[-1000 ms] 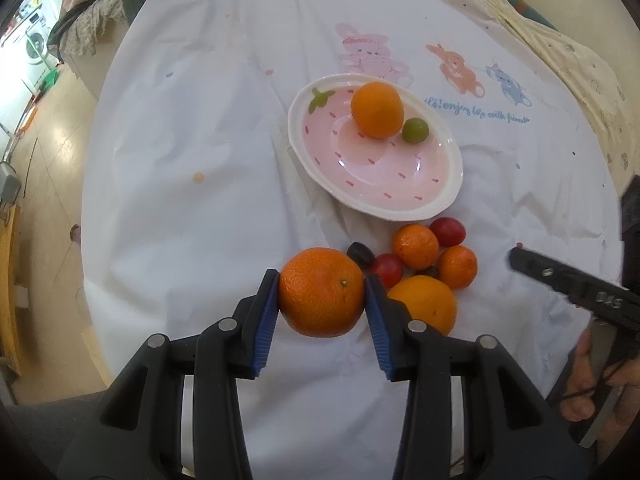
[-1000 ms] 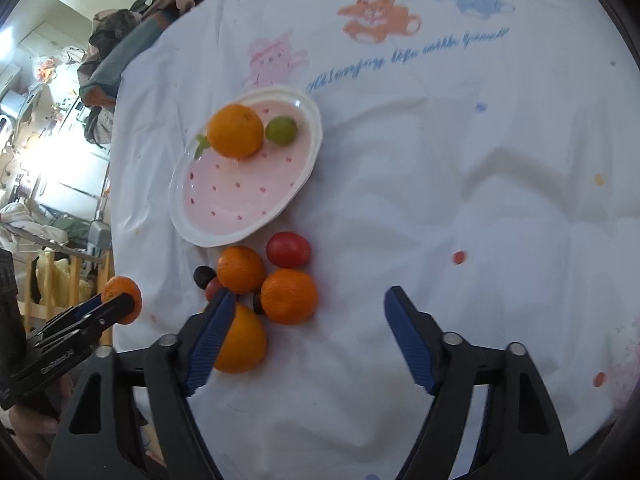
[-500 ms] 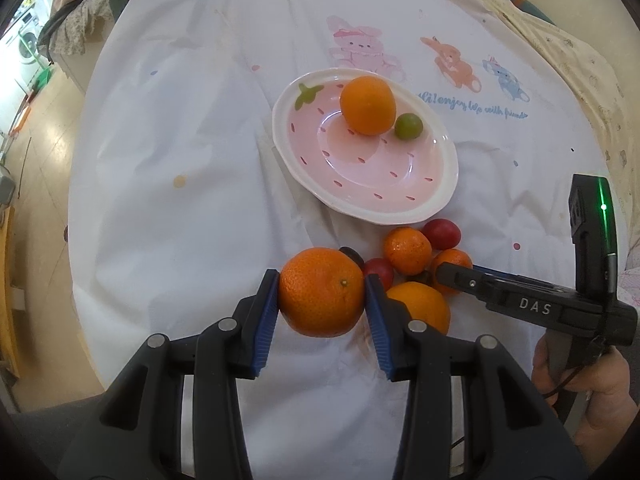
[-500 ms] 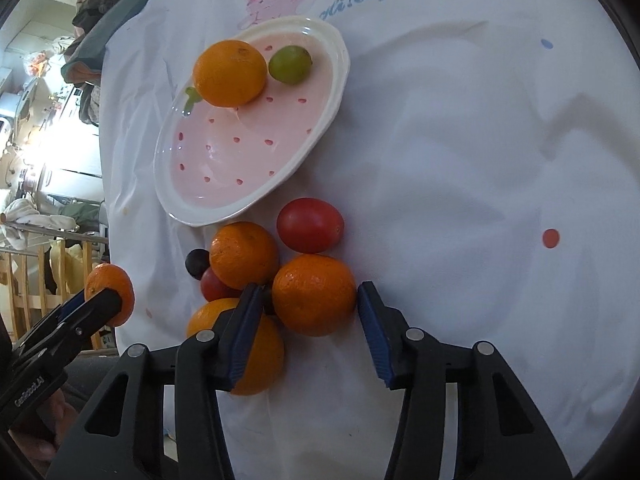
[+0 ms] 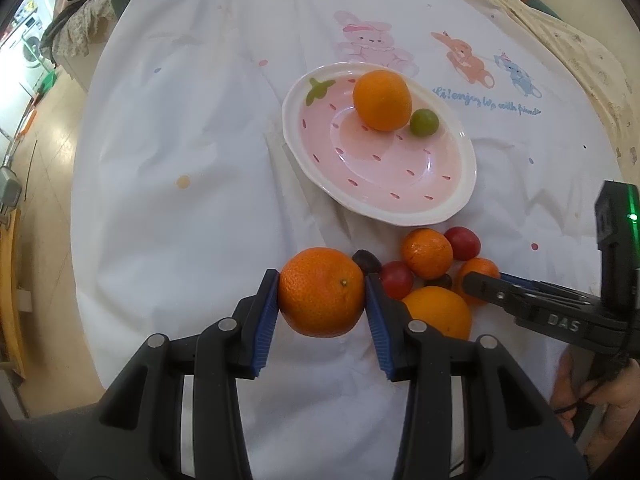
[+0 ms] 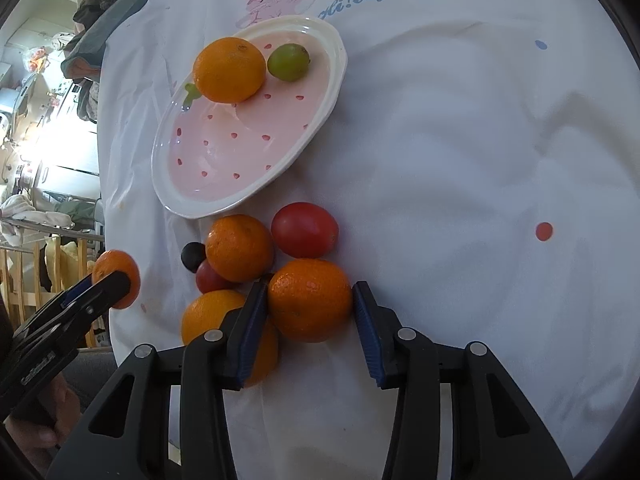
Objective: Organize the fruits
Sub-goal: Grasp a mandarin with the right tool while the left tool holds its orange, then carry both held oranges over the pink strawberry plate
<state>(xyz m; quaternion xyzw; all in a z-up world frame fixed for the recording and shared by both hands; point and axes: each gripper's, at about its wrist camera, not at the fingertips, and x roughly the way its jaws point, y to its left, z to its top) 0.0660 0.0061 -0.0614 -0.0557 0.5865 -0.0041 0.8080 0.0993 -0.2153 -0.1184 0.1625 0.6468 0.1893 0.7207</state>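
A: L gripper [image 5: 322, 292]?
B: Clamped on a mandarin [image 5: 321, 292], both blue pads flat against its sides, fruit held clear above the white cloth [image 5: 180, 220]. Tongs narrow, abt the fruit's width.

A: R gripper [image 6: 310, 300]?
B: Jaws closing round a second mandarin [image 6: 310, 298]. That one sits on the cloth in the loose pile; the pads look to be touching both its sides.

A: Rest of the pile?
B: Just beside the near rim of the pink plate [image 6: 320, 120]. One more small mandarin [image 6: 240, 247] touching the plate's edge or v. close, a red tomato [image 6: 305, 230] right of it, a bigger orange [image 6: 208, 316] partly behind the R gripper's left finger, a smaller red tomato [image 6: 210, 278] and a dark grape [image 6: 193, 256] tucked between. All bunched, touching or nearly.

A: On the plate?
B: Large orange [image 6: 229, 70] and a green grape [image 6: 288, 62], side by side at the plate's far end. Remainder of the plate bare, strawberry-seed pattern showing.

A: Where's the plate on the cloth?
B: Roughly mid-cloth, below the printed bunny [image 5: 370, 44] and the blue lettering [image 5: 486, 102].

A: Anything else?
B: Person's hand [image 5: 600, 408] on the R gripper's handle at the left wrist view's lower right; green light lit on that gripper's body.
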